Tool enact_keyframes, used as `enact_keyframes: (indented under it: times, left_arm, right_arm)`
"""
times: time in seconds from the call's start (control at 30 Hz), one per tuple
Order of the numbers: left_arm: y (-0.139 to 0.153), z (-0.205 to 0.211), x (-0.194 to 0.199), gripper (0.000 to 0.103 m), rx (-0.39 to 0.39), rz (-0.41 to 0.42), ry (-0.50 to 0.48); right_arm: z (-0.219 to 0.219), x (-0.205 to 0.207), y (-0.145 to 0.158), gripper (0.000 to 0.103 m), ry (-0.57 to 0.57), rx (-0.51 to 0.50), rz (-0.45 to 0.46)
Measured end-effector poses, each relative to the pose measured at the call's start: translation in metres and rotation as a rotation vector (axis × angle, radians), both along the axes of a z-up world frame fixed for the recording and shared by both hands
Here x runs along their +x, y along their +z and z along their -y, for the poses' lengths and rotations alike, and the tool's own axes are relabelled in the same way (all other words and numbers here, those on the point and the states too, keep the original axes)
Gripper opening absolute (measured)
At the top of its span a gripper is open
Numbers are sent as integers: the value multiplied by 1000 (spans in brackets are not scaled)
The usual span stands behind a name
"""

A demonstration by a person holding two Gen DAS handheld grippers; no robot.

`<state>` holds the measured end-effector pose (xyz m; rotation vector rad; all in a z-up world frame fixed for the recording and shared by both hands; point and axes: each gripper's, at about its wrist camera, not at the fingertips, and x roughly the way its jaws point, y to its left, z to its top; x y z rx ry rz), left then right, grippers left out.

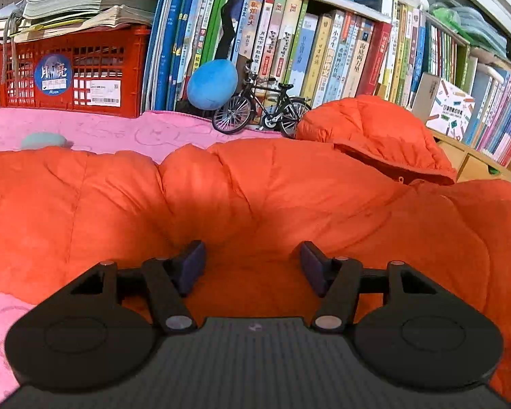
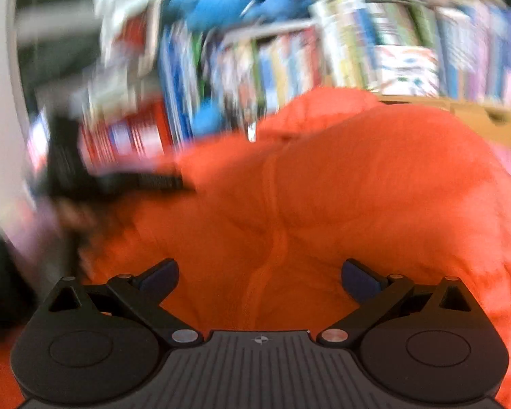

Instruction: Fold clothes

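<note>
A puffy orange hooded jacket [image 1: 289,197] lies spread across the pink blanket [image 1: 102,129], its hood [image 1: 374,129] toward the bookshelf. My left gripper [image 1: 252,267] hovers low over the jacket's near edge. Its jaws stand apart, with orange fabric beneath them and nothing pinched. The right wrist view is smeared by motion. There my right gripper [image 2: 259,277] is wide open above the jacket [image 2: 323,187], over its front seam. A blurred black shape at the left of that view is the left gripper's body [image 2: 85,177].
Along the back stand a red plastic crate [image 1: 75,71] under stacked papers, rows of books [image 1: 323,51], a blue plush egg [image 1: 213,83] and a model bicycle [image 1: 259,109]. A small teal object [image 1: 43,139] lies on the blanket at left. A wooden shelf edge [image 1: 473,160] is at right.
</note>
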<state>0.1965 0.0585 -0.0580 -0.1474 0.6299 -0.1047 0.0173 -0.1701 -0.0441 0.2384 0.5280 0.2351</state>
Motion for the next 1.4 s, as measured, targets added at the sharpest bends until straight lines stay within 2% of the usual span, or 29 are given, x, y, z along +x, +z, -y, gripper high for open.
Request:
enact_keyframes:
  times: [0.07, 0.13, 0.27, 0.33, 0.47, 0.6, 0.67, 0.7, 0.73, 0.77, 0.83, 0.97, 1.0, 1.17, 1.23, 1.27, 1.33, 1.37, 1.4]
  left_arm:
    - [0, 8, 5, 63, 33, -8, -3]
    - [-2, 16, 8, 64, 62, -14, -5]
    - [-3, 20, 6, 65, 88, -18, -7]
    - [-4, 20, 6, 66, 95, -20, -7]
    - [-4, 22, 6, 67, 107, -23, -10]
    - [-4, 23, 7, 68, 110, -25, -12]
    - [-4, 24, 7, 69, 113, -26, -13]
    - [-4, 24, 7, 69, 115, -26, -14]
    - [-4, 25, 7, 69, 116, -27, -14]
    - [-4, 25, 8, 70, 117, -27, -14]
    - [-5, 26, 8, 70, 119, -27, -15]
    - [-4, 26, 8, 70, 120, -28, -16]
    - [-4, 26, 8, 70, 119, -28, -16]
    - [-3, 25, 8, 70, 118, -28, -18]
    - [-3, 25, 8, 71, 117, -28, -19]
    - [-3, 25, 8, 72, 117, -28, -20]
    - [-3, 25, 8, 72, 118, -29, -22]
    - [-4, 26, 8, 73, 121, -29, -23]
    - [-4, 26, 8, 73, 124, -30, -23]
  right_arm:
    - [43, -16, 11, 103, -62, 193, 48]
    - [90, -33, 19, 103, -195, 355, 98]
    - [179, -38, 13, 103, -525, 557, 58]
    - [203, -20, 3, 103, -600, 548, -48]
    - [225, 25, -12, 103, -592, 510, -151]
    - [230, 67, -22, 103, -533, 662, -205]
    - [231, 78, -24, 93, -506, 742, -228]
    - [231, 81, -24, 72, -487, 770, -235]
    - [230, 85, -24, 63, -469, 797, -243]
    - [227, 81, -19, 49, -471, 776, -230]
    - [226, 74, -4, 30, -494, 695, -172]
    - [232, 49, 33, 16, -579, 493, -34]
    - [235, 40, 43, 10, -611, 434, 5]
    - [266, -24, 89, 7, -865, 106, 207]
    - [285, -50, 105, 7, -970, -6, 248]
    - [298, -63, 110, 7, -992, -11, 247]
    - [323, -81, 113, 13, -953, 84, 221]
    - [333, -86, 109, 17, -905, 163, 195]
    - [335, -85, 100, 31, -849, 220, 166]
